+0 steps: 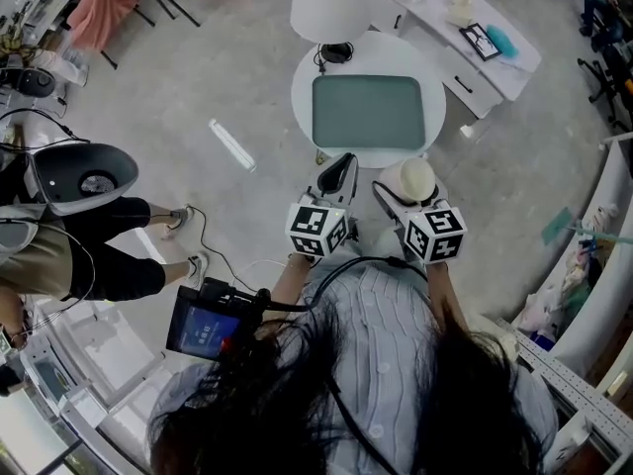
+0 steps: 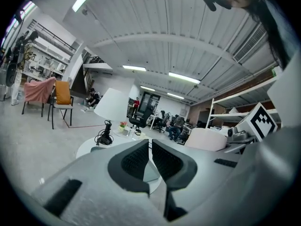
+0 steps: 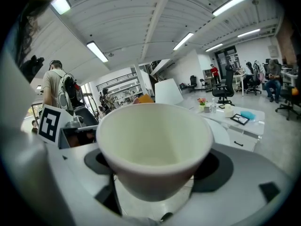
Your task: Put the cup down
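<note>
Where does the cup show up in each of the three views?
Head view: cup in the right gripper, by the round table's near edge.
Left gripper view: cup, right of centre.
Right gripper view: cup fills the centre.
Shared landmark: white lampshade.

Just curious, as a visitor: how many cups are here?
1. The white cup is held by the right gripper, near the round table. Cluttered desks farther off might hide others.

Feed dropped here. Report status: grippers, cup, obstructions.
Left gripper shut, empty. Right gripper shut on cup, upright, held at round table's near edge. Green tray ahead bare; lamp at far edge, not in the way.
</note>
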### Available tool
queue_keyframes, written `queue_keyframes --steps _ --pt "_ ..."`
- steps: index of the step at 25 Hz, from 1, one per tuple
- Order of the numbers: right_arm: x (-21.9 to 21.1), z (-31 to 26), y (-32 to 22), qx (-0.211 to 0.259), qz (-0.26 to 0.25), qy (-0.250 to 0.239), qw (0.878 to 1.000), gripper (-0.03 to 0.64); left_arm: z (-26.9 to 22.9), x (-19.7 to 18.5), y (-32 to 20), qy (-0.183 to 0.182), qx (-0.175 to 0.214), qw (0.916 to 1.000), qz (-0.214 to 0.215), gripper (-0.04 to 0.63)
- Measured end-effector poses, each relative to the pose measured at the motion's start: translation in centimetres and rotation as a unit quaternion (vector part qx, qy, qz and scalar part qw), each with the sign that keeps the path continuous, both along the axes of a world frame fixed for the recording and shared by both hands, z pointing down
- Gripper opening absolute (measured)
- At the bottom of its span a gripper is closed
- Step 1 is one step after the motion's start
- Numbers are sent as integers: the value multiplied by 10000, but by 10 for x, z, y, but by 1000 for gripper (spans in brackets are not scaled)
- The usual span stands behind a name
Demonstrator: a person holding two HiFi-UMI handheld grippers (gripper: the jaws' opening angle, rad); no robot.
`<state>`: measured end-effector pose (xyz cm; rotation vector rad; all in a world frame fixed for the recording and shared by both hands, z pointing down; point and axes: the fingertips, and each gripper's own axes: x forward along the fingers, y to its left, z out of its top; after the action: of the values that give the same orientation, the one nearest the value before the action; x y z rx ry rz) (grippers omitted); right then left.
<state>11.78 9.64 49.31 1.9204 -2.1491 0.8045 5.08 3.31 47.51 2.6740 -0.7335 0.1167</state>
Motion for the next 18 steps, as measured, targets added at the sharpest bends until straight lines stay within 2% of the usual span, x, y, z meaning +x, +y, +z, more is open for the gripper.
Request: queue_keyframes --steps 9,18 --pt "-6 8 -11 -97 -172 11 9998 423 14 -13 -1 -255 5 9996 -89 17" --pt "12 15 -36 -108 -36 -10 9999 423 16 -6 -23 -325 28 9994 -100 17"
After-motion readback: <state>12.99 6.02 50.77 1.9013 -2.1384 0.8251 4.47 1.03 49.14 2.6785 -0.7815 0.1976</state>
